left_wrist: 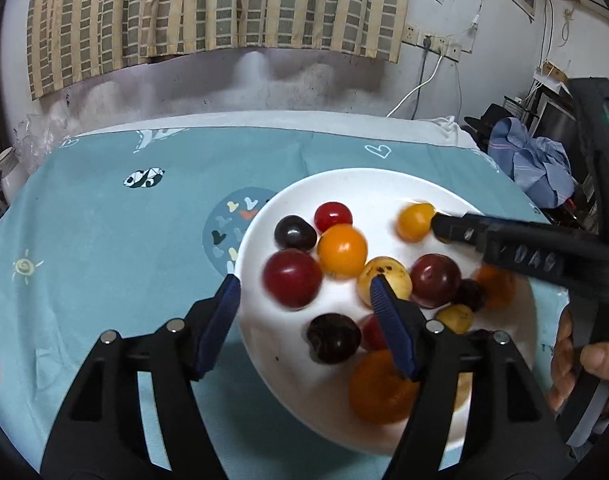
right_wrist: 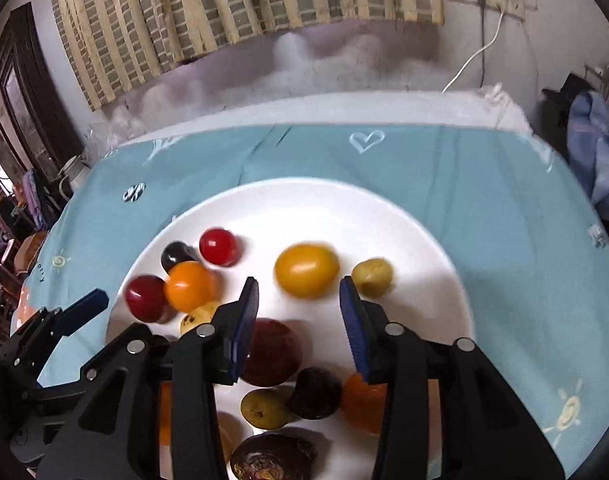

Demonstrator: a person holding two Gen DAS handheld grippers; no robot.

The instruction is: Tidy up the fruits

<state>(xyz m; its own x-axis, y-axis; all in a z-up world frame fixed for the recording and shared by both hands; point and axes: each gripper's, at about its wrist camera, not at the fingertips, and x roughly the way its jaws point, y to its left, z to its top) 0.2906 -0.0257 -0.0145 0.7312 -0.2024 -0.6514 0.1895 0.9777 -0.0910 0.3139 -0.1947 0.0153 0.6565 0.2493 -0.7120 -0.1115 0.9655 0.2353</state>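
A white plate (left_wrist: 264, 224) (right_wrist: 384, 216) on a teal cloth holds several small fruits: red, dark purple, orange and yellow. My left gripper (left_wrist: 304, 284) is open over the plate's left rim, with a red fruit (left_wrist: 292, 278) between its fingers. My right gripper (right_wrist: 298, 286) is open and empty above the plate, with a yellow-orange tomato (right_wrist: 306, 269) just beyond its fingertips. In the left wrist view the right gripper's fingers (left_wrist: 456, 230) reach in from the right and touch that tomato (left_wrist: 415, 222). A small yellow-green fruit (right_wrist: 372, 277) lies to the tomato's right.
The teal cloth (left_wrist: 104, 240) covers a table that ends at a wall with a hanging curtain (left_wrist: 208, 8). Power cords and sockets are at the back right (left_wrist: 432, 44). A blue garment (left_wrist: 540, 164) lies off the table's right side.
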